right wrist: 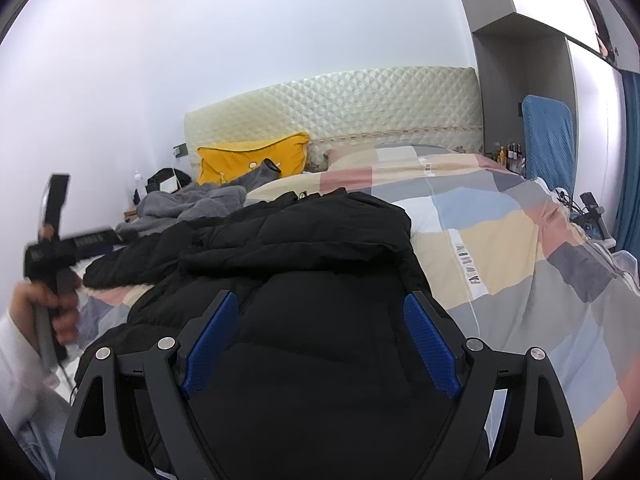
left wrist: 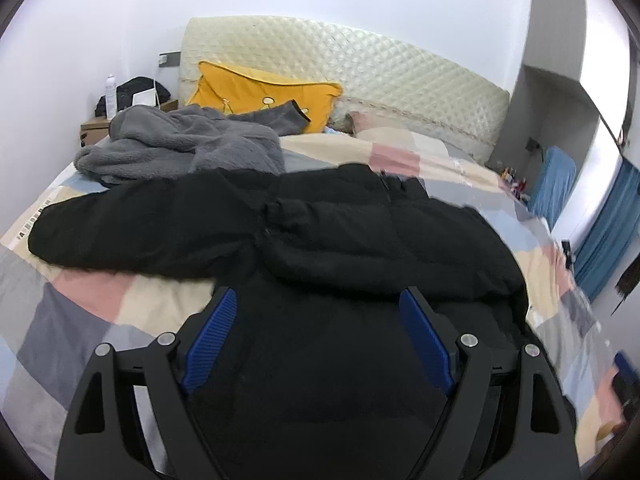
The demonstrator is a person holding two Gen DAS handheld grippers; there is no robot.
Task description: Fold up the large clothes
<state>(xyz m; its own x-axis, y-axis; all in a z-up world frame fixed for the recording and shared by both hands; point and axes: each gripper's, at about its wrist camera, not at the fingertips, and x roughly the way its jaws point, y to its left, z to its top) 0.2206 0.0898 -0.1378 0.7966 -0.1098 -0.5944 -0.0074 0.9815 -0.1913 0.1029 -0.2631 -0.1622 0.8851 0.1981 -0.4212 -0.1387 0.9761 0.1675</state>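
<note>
A large black padded jacket [left wrist: 312,240] lies spread on the patchwork bed cover [left wrist: 80,320], one sleeve stretched out to the left. It also shows in the right wrist view [right wrist: 320,248], bunched in soft folds. My left gripper [left wrist: 318,300] is open and empty, its blue pads wide apart just above the jacket's near part. My right gripper [right wrist: 320,304] is open and empty too, above the jacket's near end. The left gripper's body and the hand that holds it show blurred at the left of the right wrist view [right wrist: 52,256].
A grey fleece garment [left wrist: 180,144] lies heaped at the far left of the bed. A yellow pillow [left wrist: 260,88] leans on the quilted headboard [left wrist: 360,76]. A nightstand [left wrist: 96,124] with a bottle and bag stands at the far left. Shelves and a blue curtain [left wrist: 612,232] are right.
</note>
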